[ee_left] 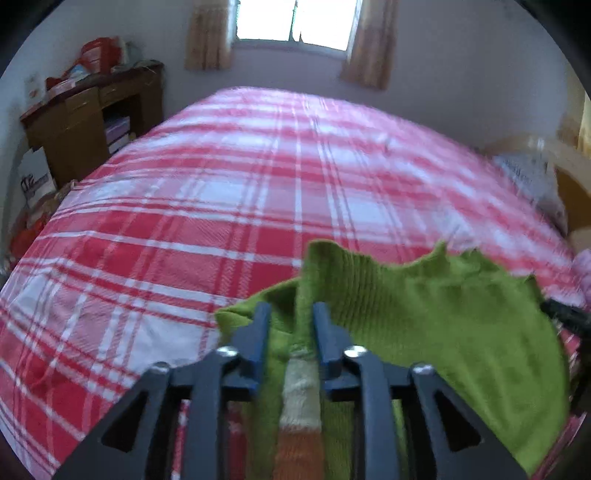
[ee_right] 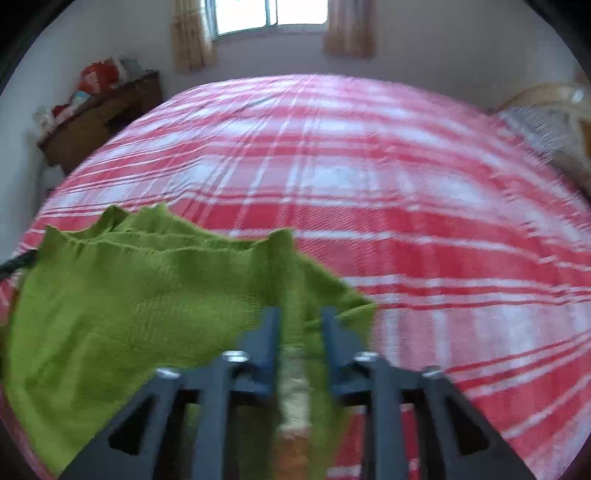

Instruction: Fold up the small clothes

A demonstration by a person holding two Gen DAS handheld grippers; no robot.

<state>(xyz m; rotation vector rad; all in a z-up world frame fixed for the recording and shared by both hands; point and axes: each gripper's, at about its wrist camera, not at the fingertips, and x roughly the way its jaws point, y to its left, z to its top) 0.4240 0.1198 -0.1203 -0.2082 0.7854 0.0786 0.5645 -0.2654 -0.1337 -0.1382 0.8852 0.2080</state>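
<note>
A small green knitted garment [ee_left: 436,317] with a cream and orange striped band hangs between my two grippers above the bed. My left gripper [ee_left: 291,317] is shut on its left edge, with cloth bunched between the blue fingers [ee_left: 258,332]. The same garment spreads to the left in the right wrist view [ee_right: 122,295]. My right gripper [ee_right: 301,321] is shut on its right edge. The tip of the right gripper [ee_left: 565,317] shows dark at the far right of the left wrist view. The images are blurred by motion.
A red and white plaid bedspread [ee_left: 236,192] covers the bed [ee_right: 424,206] below. A brown desk [ee_left: 92,114] with red bags stands at the back left. A curtained window [ee_left: 295,18] is on the far wall. A pillow and headboard [ee_left: 535,173] lie at the right.
</note>
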